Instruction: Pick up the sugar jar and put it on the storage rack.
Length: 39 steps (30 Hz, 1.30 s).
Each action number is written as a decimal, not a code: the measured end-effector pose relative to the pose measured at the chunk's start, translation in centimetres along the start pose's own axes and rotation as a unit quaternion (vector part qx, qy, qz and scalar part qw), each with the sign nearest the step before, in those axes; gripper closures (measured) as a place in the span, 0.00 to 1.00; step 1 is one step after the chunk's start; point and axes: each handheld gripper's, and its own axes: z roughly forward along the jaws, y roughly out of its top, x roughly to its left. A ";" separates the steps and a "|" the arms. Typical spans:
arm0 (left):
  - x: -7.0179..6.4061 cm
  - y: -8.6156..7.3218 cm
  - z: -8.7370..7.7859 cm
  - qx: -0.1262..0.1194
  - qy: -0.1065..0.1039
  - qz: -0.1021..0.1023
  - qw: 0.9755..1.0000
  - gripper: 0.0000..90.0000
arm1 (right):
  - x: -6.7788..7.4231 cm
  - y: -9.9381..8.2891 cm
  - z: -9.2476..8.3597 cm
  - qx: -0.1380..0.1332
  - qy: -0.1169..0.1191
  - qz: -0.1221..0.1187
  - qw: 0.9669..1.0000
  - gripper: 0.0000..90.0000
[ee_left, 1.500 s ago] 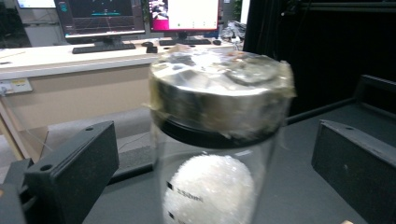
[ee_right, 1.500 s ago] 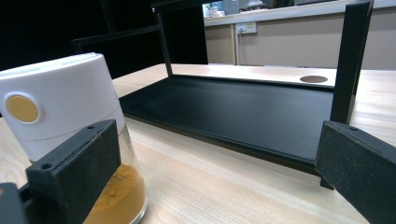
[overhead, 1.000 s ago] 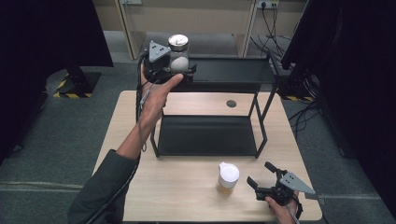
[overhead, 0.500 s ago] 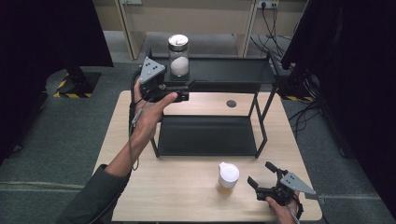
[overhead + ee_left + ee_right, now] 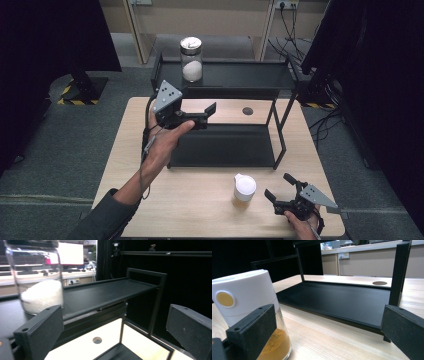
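A black two-tier shelf (image 5: 227, 145) is set along the far half of the wooden tabletop (image 5: 165, 200). A glass jar (image 5: 191, 59) is carried at the left end of its top tier. A white-capped spice jar (image 5: 244, 189) is placed near the tabletop's near edge.

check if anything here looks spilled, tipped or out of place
Nothing stands out. The glass jar of white grains stands upright on the rack's top shelf, lid on, and the white-lidded jar stands upright on the table. No spill shows.
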 end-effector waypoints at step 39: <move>-1.0 -11.7 -2.1 0.021 -0.058 -0.006 0.998 0.01 | 0.0 0.0 0.1 0.001 0.001 -0.003 1.000 0.01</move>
